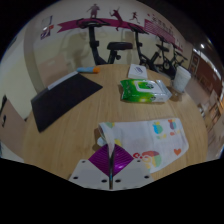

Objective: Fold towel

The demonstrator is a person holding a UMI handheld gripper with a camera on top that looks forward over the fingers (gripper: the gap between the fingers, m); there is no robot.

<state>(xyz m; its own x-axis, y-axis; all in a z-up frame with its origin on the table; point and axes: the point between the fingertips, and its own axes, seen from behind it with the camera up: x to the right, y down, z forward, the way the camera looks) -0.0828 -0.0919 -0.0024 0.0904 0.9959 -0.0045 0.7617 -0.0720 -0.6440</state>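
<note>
A white towel (155, 136) with small coloured prints lies on the wooden table (80, 125), just ahead of and to the right of my fingers. My gripper (108, 156) is shut, its two purple pads pressed together on the towel's near left edge, which rises in a fold (106, 133) just above the fingertips. The rest of the towel lies flat on the table beyond.
A dark laptop or mat (62, 98) lies at the left on the table. A green and white wipes pack (141, 90) sits beyond the towel. An exercise bike (120, 50) and a white container (182, 76) stand farther back.
</note>
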